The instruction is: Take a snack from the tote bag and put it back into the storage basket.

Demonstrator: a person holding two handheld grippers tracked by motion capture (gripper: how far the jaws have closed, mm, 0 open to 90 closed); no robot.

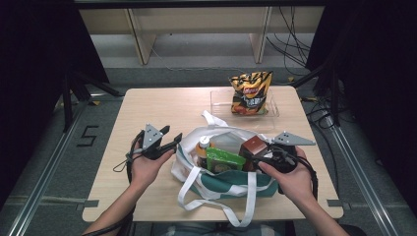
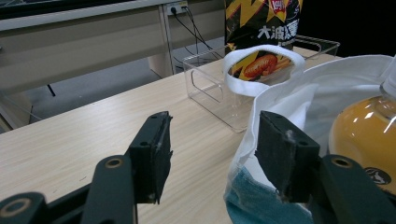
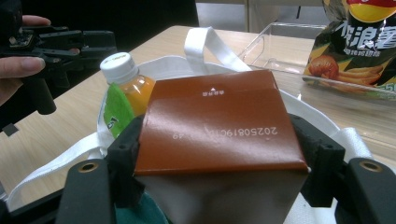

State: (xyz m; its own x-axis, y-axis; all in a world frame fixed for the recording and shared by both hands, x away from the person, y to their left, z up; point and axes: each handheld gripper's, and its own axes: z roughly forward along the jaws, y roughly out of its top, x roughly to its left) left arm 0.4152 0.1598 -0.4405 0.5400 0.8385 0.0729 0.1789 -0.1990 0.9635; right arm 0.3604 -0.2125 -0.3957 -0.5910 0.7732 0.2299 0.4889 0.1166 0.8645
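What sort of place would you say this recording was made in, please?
Probably a lab or test room: a lone wooden table between floor rails, loose cables behind it, and dark curtains at the sides.

A chip bag [image 1: 251,92] stands in a clear plastic tray [image 1: 271,111] at the wooden table's [image 1: 147,105] far edge. Cables [image 1: 290,46] trail across the floor beyond.

High view: above the person's edge of the surface [image 1: 147,108], facing forward and down on the tote bag [image 1: 221,182]. Left gripper view: low, close at the bag's rim, facing the chip bag [image 2: 261,28]. Right gripper view: close over the bag, also facing the chip bag. All share both.
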